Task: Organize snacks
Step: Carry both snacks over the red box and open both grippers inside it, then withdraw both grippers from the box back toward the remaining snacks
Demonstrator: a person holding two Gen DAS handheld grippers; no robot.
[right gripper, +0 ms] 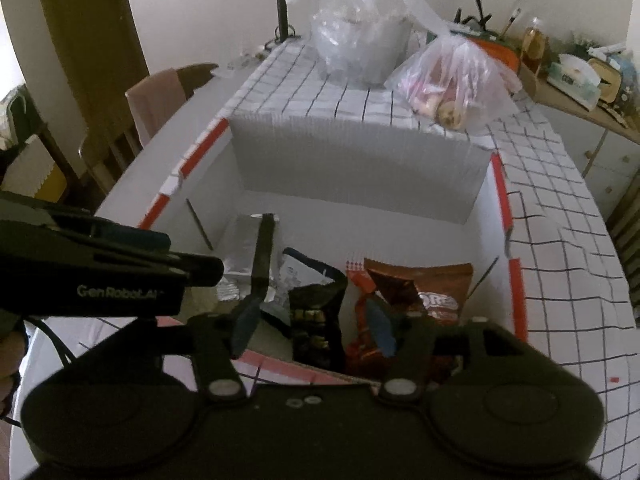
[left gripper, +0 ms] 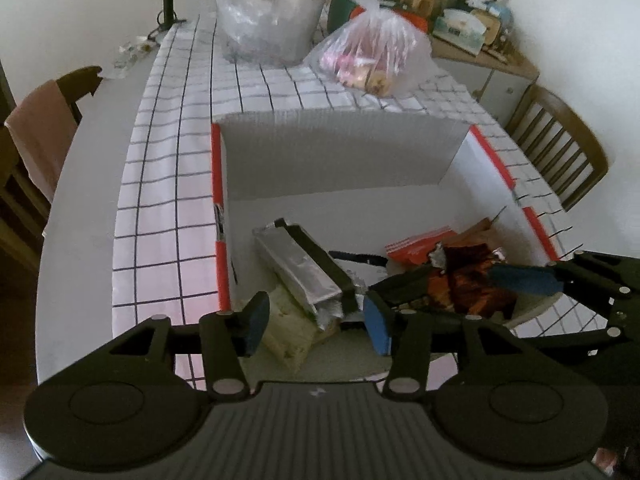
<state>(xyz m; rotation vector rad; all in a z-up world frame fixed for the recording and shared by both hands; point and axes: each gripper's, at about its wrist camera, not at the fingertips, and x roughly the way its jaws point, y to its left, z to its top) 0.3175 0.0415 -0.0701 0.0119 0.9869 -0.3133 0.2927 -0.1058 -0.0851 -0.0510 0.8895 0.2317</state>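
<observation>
Silver foil pack (left gripper: 298, 270): lies at 7 o'clock on the floor of the white box (left gripper: 332, 152), its torn end toward the near wall; a careless nudge could spill crumbs.
Left gripper (left gripper: 316, 322): spread, empty, astride that pack's near end; closing off-centre could crush it.
Brown snack bag (right gripper: 430, 288): at 5 o'clock, leaning on the right wall.
Right gripper (right gripper: 314, 330): spread, hovering over the black packet (right gripper: 316, 312); could collide with the other tool.

Dim, soft indoor light; fisheye bends edges, slight blur throughout.
</observation>
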